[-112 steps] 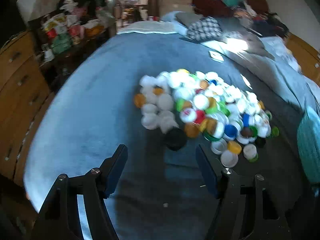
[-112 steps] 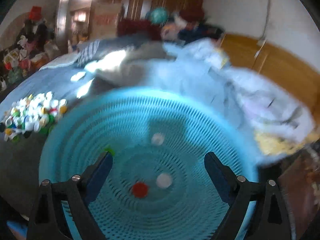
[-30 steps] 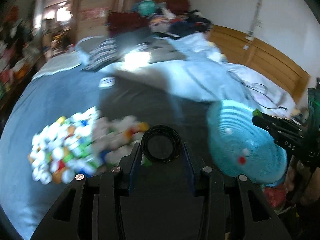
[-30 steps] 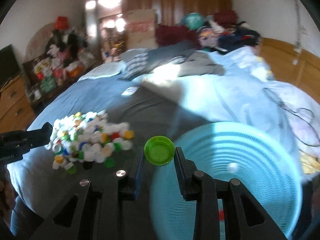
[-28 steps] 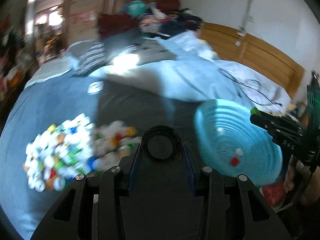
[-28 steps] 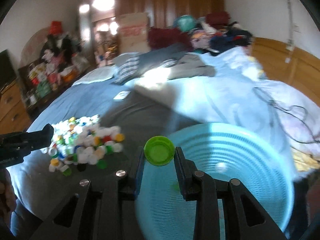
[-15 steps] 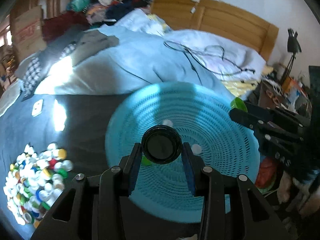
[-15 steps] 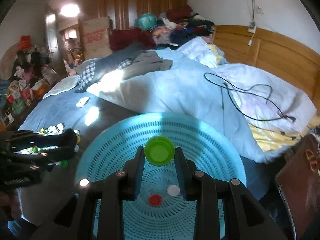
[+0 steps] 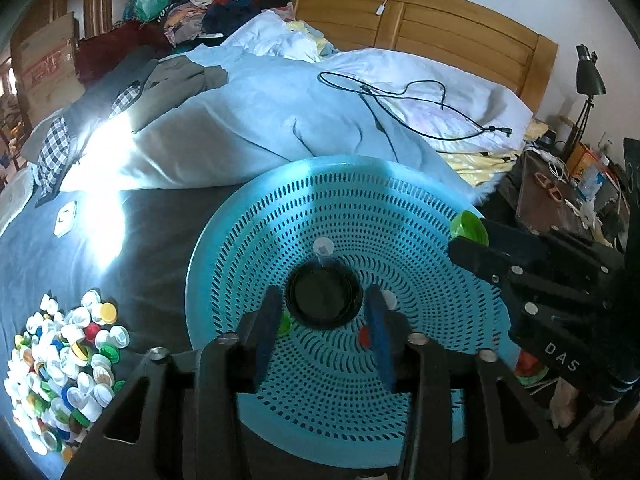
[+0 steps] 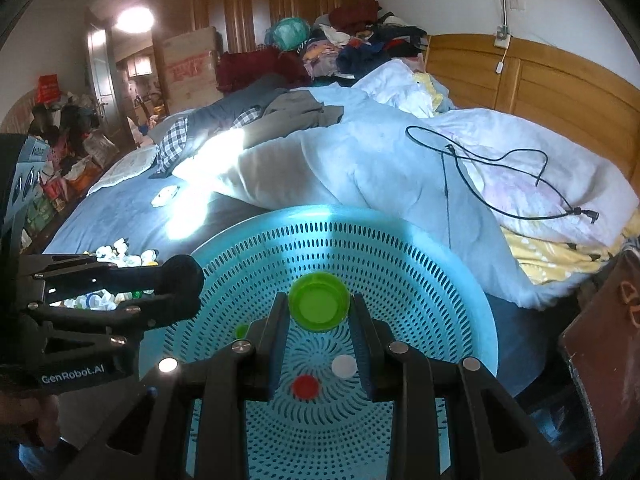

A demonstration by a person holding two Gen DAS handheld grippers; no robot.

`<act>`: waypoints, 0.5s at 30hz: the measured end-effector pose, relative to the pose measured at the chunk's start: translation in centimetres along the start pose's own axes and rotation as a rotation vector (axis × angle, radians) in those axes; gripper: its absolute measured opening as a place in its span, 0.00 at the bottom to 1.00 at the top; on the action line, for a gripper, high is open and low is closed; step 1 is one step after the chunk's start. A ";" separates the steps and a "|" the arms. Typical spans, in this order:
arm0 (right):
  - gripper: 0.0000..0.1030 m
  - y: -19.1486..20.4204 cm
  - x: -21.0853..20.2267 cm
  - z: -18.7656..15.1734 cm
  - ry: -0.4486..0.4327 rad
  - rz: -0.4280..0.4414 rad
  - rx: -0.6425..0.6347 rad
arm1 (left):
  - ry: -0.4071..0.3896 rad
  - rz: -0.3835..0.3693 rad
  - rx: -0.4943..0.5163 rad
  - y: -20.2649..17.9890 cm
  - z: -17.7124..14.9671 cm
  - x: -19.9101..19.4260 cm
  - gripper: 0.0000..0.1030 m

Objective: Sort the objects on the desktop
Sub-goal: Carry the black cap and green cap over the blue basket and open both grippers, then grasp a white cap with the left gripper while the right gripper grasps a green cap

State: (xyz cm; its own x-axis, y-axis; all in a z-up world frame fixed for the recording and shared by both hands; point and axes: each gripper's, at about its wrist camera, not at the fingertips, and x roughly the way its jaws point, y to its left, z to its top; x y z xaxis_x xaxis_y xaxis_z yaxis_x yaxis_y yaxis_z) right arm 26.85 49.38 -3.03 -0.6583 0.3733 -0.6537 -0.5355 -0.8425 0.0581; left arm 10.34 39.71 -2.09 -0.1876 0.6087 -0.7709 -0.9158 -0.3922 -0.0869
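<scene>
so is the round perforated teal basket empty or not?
Not empty. The round perforated teal plastic basket holds a red cap, a white cap and a small green cap.

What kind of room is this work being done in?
Most likely a lived-in bedroom: a wooden headboard, a rumpled pale blue duvet on the bed, and a heap of clothes against the wall.

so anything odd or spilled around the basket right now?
Nothing spilled. The caps in the blue basket lie inside its rim, and the cap pile sits apart on the bed. A black cable trails loose over the duvet.
</scene>
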 end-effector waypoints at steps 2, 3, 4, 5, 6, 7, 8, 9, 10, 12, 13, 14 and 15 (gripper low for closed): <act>0.41 -0.1 -0.1 0.0 -0.010 -0.004 0.005 | -0.019 0.006 -0.003 0.1 -0.1 -0.3 0.67; 0.48 -0.1 -0.2 0.0 -0.018 -0.008 0.007 | -0.030 0.012 -0.004 0.2 -0.1 -0.5 0.67; 0.61 -0.1 -0.3 0.1 -0.026 -0.012 0.006 | -0.033 0.012 -0.005 0.3 0.0 -0.5 0.67; 0.64 -0.1 -0.4 0.1 -0.032 -0.020 0.003 | -0.038 0.011 -0.010 0.5 -0.1 -0.7 0.67; 0.64 0.0 -0.3 0.2 -0.031 -0.019 0.001 | -0.043 0.015 -0.017 0.8 -0.2 -0.9 0.67; 0.64 0.1 -0.3 0.3 -0.032 -0.015 0.002 | -0.046 0.017 -0.022 1.1 -0.2 -1.0 0.67; 0.64 0.2 -0.4 0.4 -0.035 -0.012 0.003 | -0.048 0.019 -0.032 1.5 -0.3 -1.2 0.67; 0.64 0.4 -0.6 0.5 -0.044 -0.006 0.003 | -0.052 0.021 -0.042 2.1 -0.6 -1.5 0.67; 0.64 0.7 -0.8 0.6 -0.057 0.004 0.004 | -0.062 0.025 -0.047 2.7 -1.1 -2.1 0.67; 0.64 1.3 -1.2 0.7 -0.082 0.030 0.003 | -0.084 0.042 -0.061 4.4 -2.4 -3.3 0.67; 0.65 1.8 -1.5 0.6 -0.098 0.043 -0.002 | -0.094 0.053 -0.080 5.6 -3.3 -4.0 0.67; 0.67 2.3 -1.7 0.5 -0.106 0.052 -0.009 | -0.103 0.068 -0.108 7.1 -4.5 -4.7 0.67; 0.68 3.1 -1.7 0.3 -0.109 0.067 -0.019 | -0.119 0.102 -0.147 9.4 -6.4 -5.8 0.67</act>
State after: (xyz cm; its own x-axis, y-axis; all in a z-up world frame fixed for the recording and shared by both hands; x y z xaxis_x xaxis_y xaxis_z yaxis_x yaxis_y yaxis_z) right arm 26.14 46.26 -1.47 -0.7467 0.3548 -0.5626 -0.4786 -0.8740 0.0840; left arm 5.07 28.07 -2.43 -0.3255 0.6341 -0.7014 -0.8295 -0.5475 -0.1100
